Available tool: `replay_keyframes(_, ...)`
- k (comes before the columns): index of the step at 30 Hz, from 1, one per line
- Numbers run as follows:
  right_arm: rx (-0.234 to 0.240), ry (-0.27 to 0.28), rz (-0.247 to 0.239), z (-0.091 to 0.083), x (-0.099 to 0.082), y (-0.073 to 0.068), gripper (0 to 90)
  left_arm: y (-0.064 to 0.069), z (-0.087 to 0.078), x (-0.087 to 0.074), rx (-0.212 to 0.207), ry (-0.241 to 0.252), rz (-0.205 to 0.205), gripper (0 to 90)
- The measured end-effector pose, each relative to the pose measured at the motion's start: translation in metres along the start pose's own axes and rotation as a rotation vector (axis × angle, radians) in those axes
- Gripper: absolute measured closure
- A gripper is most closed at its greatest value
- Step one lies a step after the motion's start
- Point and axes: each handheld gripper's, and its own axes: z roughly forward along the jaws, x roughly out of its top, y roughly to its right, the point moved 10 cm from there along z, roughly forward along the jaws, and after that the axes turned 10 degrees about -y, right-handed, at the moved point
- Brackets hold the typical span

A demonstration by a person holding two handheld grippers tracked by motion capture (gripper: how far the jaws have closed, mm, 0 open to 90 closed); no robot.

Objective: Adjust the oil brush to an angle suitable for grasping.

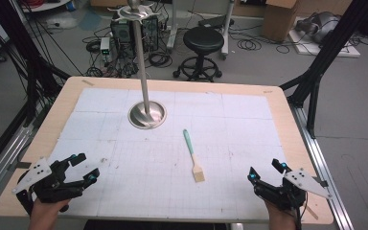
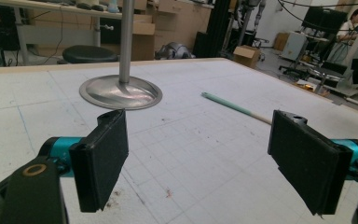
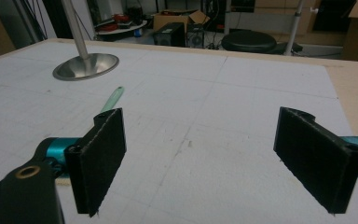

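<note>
My left gripper (image 1: 83, 168) and right gripper (image 1: 267, 171) rest at the near corners of the counter (image 1: 62, 103), fingers spread wide and empty. The brush (image 1: 193, 154) lies flat between them, nearer my right, green handle pointing toward the metal stand (image 1: 147, 115). Best approach, I judge: right fingers straddle the handle crosswise, then close squarely.

The high view looks forward and down on the whole bench (image 1: 38, 143) from above its near edge. The left gripper view sits low near the bench's lower-left corner, facing across it between its own 2 jaws. The right gripper view sits equally low at the lower right. All 3 views share the steel stand (image 1: 147, 115) (image 2: 120, 91) (image 3: 86, 65) and the brush (image 1: 192, 155) (image 2: 235, 108) (image 3: 112, 100).
</note>
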Motion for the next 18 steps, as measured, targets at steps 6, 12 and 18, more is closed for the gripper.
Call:
replay_keyframes(6,0.014,-0.008,-0.009,0.008,0.0,-0.006,16.4,-0.003,0.001,0.0,0.007,-0.001,-0.011,20.9)
replay_keyframes(12,0.116,-0.024,-0.013,0.031,0.006,-0.03,45.9,-0.002,0.0,-0.002,0.007,-0.008,-0.008,21.4)
replay_keyframes(18,0.255,-0.127,-0.087,0.067,0.005,-0.073,89.7,-0.002,0.003,-0.004,0.002,-0.024,-0.006,21.7)
